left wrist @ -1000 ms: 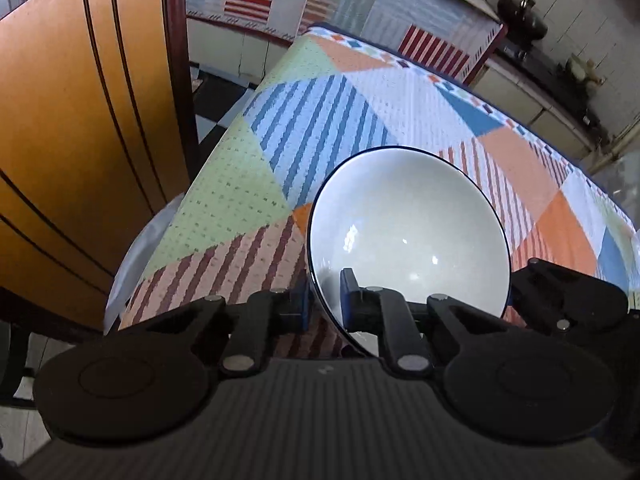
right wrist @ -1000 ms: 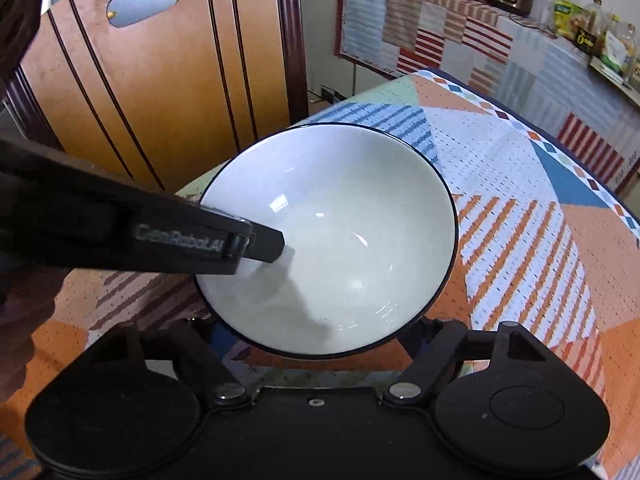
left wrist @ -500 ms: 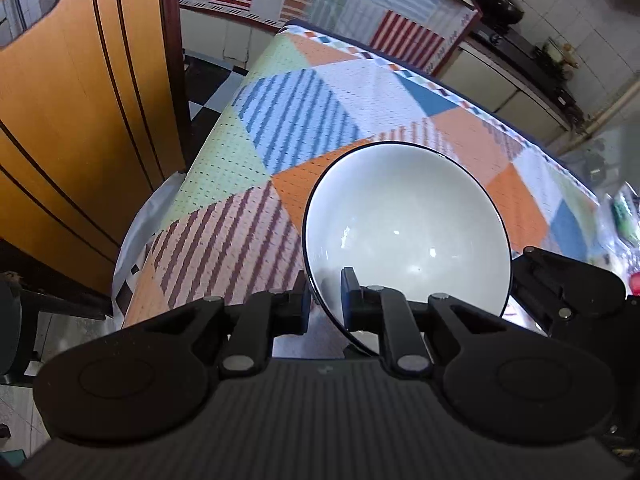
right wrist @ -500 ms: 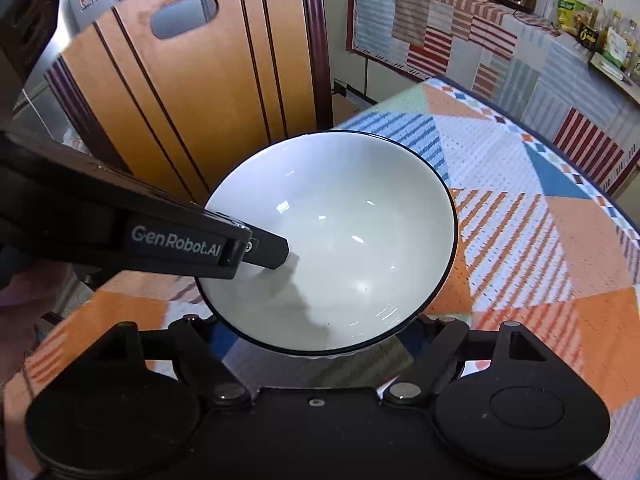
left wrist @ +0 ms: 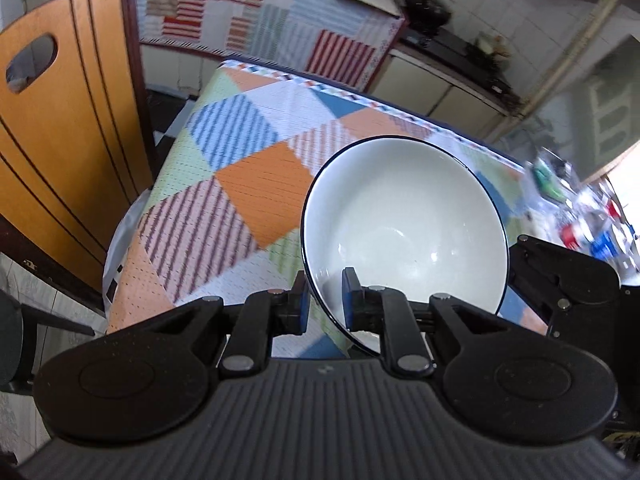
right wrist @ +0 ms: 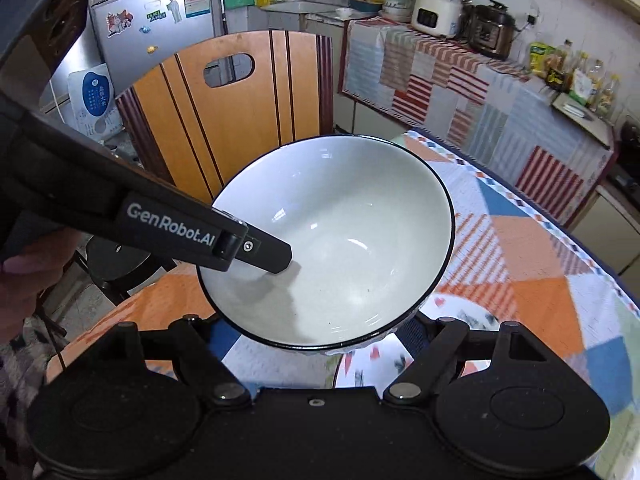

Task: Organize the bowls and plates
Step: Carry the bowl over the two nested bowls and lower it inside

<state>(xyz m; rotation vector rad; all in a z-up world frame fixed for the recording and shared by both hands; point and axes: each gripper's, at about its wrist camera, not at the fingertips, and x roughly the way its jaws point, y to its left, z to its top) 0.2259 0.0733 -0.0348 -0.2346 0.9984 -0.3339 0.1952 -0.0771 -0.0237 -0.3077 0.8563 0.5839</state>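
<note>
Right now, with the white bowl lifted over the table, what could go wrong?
1. The left gripper pinches only the thin rim of the white dark-rimmed bowl; it may slip or tilt.
2. The right gripper spans the bowl's outside; uneven hand motion may twist it loose above the patchwork tablecloth.

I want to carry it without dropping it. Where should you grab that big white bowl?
Grab the bowl by its thin rim, from the side: one finger inside, one outside, as the left gripper does now. The walls are too wide and round to squeeze. The right gripper cradles it below.
</note>
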